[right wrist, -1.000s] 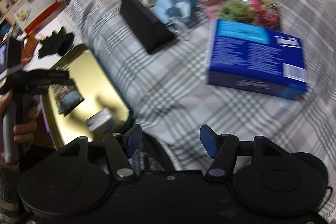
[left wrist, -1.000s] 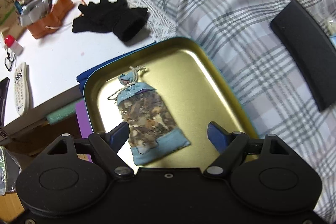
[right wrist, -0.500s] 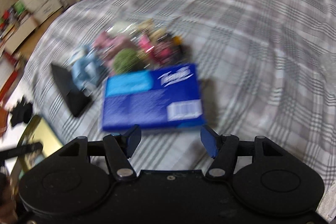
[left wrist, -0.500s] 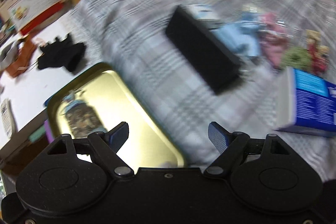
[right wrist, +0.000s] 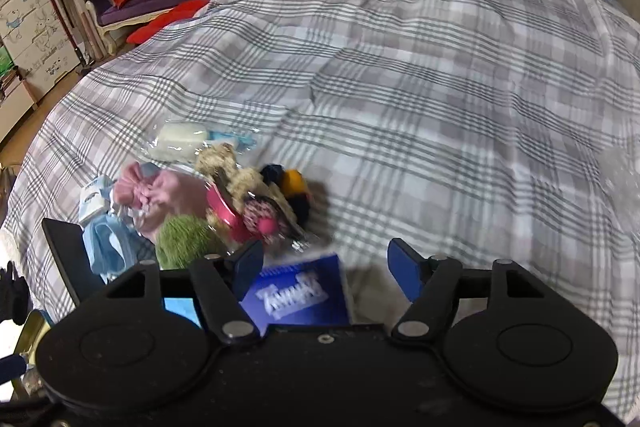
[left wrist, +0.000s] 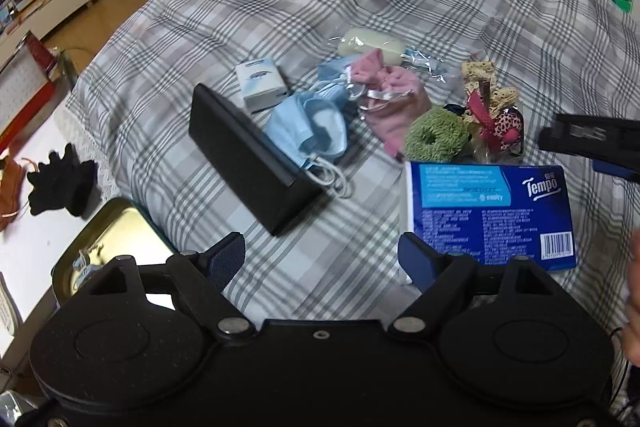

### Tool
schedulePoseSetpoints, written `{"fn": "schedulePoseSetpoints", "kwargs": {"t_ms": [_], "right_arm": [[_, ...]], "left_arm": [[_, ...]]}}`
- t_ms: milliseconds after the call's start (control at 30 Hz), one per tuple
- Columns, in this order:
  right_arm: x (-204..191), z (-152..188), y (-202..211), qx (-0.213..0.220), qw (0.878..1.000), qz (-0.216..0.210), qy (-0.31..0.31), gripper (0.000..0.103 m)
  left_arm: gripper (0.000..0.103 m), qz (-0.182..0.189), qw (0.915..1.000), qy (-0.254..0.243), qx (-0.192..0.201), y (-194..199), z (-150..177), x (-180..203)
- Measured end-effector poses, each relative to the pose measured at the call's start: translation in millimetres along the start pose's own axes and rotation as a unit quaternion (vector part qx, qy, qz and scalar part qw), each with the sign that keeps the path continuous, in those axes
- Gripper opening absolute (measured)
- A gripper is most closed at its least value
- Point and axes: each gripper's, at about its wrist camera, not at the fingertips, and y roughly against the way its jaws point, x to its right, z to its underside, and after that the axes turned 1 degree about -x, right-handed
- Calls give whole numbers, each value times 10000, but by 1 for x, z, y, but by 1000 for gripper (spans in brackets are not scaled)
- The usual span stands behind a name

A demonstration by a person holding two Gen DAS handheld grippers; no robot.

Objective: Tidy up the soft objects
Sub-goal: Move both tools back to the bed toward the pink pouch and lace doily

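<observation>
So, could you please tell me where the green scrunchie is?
In the left wrist view, the green scrunchie lies right of centre on the plaid cover, just beyond the blue tissue pack, beside the pink pouch.

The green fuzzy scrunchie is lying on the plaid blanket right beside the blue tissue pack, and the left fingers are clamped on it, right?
Not quite. The green fuzzy scrunchie does lie on the plaid blanket beside the blue tissue pack, but the left gripper is not clamped on it: the left wrist view shows its fingers spread apart and empty, well short of the scrunchie.

We see the tissue box (left wrist: pixel 490 215) at lower right, the scrunchie (left wrist: pixel 436 135) just above it, the case (left wrist: pixel 252 159) centre-left, the tin (left wrist: pixel 116 231) lower left.
</observation>
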Motion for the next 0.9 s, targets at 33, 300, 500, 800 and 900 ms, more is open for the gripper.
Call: {"fn": "schedulePoseSetpoints", "kwargs": {"t_ms": [33, 300, 500, 800, 900], "right_arm": [[-5, -2, -5, 1, 10000, -13, 38, 70], [-41, -20, -54, -97, 9989, 117, 444, 72], [4, -38, -63, 65, 9977, 520, -431, 76], [59, -26, -58, 860, 9756, 625, -1920, 74], [56, -20, -58, 1092, 9731, 635, -1929, 75]], "left_arm": [[80, -12, 10000, -19, -23, -2, -1, 2], [81, -111, 9996, -39, -255, -21, -7, 1], [81, -111, 9994, 45, -335, -32, -18, -5], [80, 205, 9981, 353, -463, -56, -60, -4], [80, 217, 9981, 372, -437, -62, -76, 4]]}}
